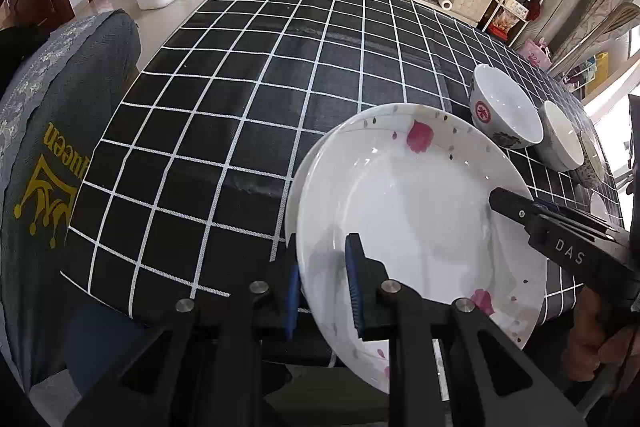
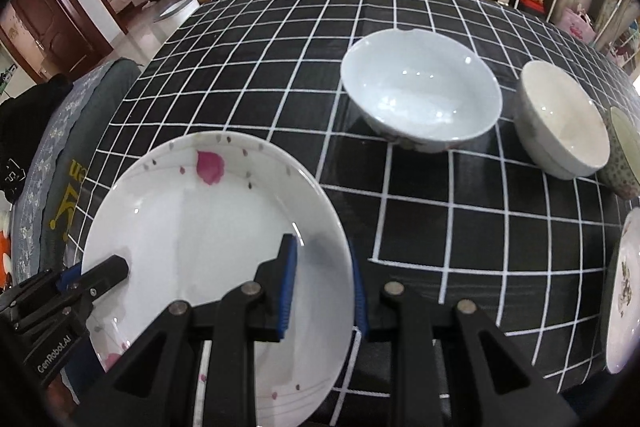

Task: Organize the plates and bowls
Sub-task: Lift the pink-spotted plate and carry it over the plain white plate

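Basically step: both grippers clamp one petal plate (image 2: 208,227) — left gripper (image 1: 324,287) near rim, right gripper (image 2: 324,287) opposite rim.
Next: probably carrying it toward the other plate (image 2: 624,307), keeping it level.

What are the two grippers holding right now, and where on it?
Both hold the same petal-patterned plate by its rim: the left hand-held gripper pinches the near left edge, the right hand-held gripper the opposite edge, one finger above, one below.

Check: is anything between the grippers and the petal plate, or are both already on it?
Nothing visible stands between. The left gripper has the petal plate's near rim between its pads, and the right gripper straddles the opposite rim. The bowls sit apart, farther back on the table.
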The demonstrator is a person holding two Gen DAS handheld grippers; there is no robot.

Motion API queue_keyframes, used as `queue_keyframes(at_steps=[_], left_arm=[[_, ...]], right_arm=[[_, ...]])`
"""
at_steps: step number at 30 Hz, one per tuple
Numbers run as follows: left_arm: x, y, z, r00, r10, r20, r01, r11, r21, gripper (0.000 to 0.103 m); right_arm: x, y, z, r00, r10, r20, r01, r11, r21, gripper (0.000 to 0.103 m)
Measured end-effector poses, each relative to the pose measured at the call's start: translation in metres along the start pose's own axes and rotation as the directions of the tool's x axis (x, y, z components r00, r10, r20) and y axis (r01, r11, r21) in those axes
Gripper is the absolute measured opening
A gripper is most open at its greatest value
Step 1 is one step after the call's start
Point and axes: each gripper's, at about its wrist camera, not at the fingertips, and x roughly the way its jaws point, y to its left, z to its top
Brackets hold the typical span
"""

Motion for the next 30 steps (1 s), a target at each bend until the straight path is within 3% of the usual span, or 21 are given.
queue_keyframes(at_steps=[20, 23, 30], left_arm=[[0.011, 0.002, 0.007, 1.0, 0.004, 0.001, -0.004, 1.0, -0.007, 0.018], [0.012, 0.001, 0.006, 0.999, 0.042, -0.001, -0.042, 0.999, 0.001, 0.019], [0.006, 0.0, 0.0, 0.999, 0.052, 0.016, -0.052, 0.999, 0.007, 0.02]], right_arm=[[0.01, 0.004, -0.002, 0.999, -0.031, -0.019, 0.031, 0.999, -0.03, 0.03], [0.009, 0.007, -0.003, 0.999, -0.044, -0.011, 0.043, 0.998, -0.049, 0.03], [0.008, 0.007, -0.005, 0.996, -0.088, -0.001, 0.088, 0.994, -0.071, 0.033]])
